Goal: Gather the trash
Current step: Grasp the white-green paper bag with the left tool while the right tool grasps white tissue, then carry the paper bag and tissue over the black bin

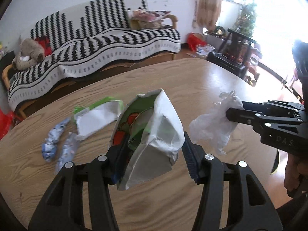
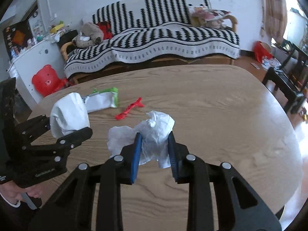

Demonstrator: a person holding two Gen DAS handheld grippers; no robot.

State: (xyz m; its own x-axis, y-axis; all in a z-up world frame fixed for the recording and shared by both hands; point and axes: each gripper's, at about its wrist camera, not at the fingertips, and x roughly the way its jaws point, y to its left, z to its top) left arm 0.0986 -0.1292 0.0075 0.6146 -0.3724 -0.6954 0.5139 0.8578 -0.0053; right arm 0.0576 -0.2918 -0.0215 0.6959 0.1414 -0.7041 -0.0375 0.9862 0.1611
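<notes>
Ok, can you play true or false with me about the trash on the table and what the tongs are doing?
1. The left tongs hold a torn carton with green and red print. True.
2. The right tongs are empty. False: they are shut on a crumpled white tissue.
3. A red wrapper lies on the wooden table. True.
4. The green and white packet is on the sofa. False: it lies on the table; the striped sofa stands behind it.
5. Two crumpled blue and white wrappers lie on the table. True.
</notes>
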